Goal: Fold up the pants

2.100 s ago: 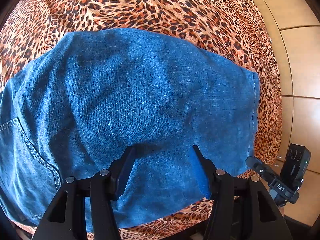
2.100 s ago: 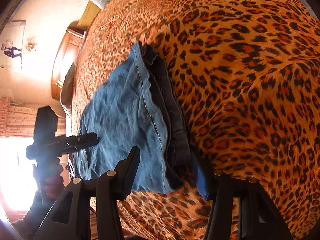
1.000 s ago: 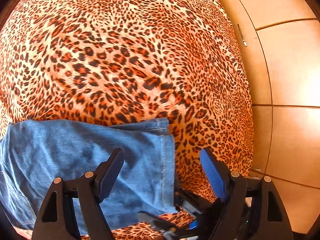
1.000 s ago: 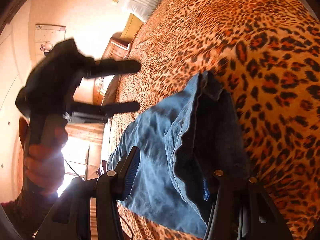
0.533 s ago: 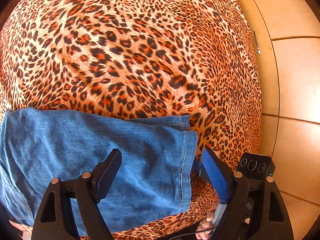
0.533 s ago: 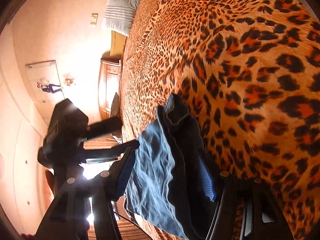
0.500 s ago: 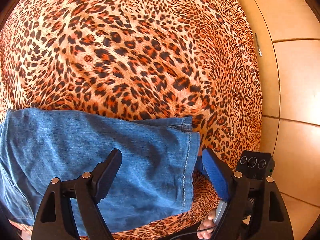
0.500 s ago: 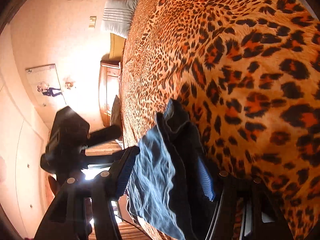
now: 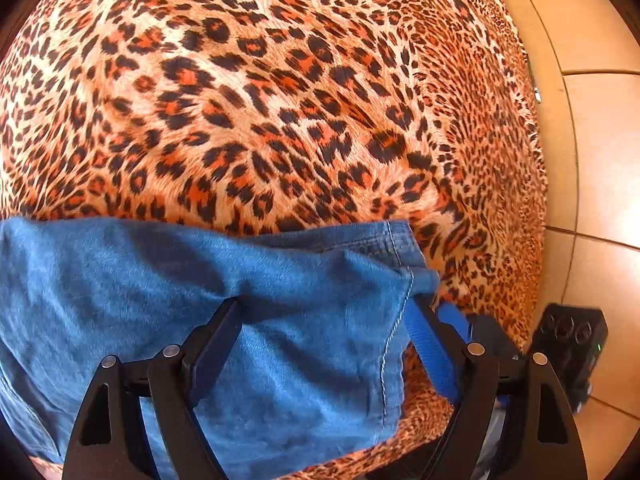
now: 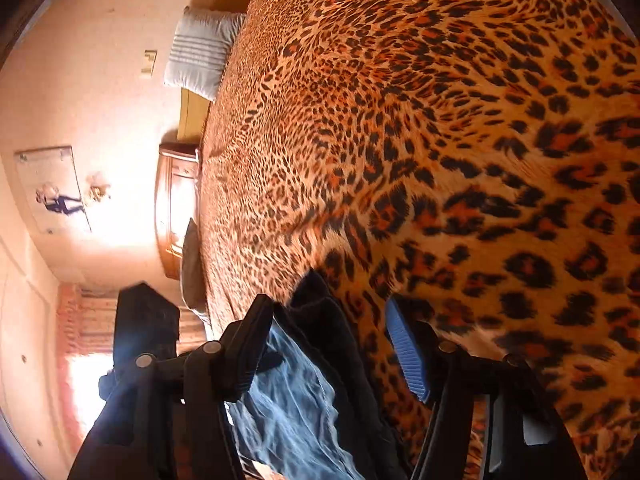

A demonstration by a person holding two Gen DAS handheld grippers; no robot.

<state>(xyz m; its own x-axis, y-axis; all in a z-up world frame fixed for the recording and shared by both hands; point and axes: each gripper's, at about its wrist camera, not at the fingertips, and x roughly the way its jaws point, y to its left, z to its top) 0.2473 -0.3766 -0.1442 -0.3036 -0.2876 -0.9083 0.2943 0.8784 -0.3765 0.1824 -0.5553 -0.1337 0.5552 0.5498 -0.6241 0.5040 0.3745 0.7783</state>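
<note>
Our left gripper and right gripper gape wide astride the folded blue denim pants; leopard-print bedspread stretches beyond; tan tiled floor borders its edge.

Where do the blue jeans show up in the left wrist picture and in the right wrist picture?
Left wrist: the jeans fill the lower left, their hem edge between the open left tongs.
Right wrist: the jeans sit at bottom centre, between the open right tongs.
Shared landmark: the leopard-print bedspread under them, filling most of both views.
</note>
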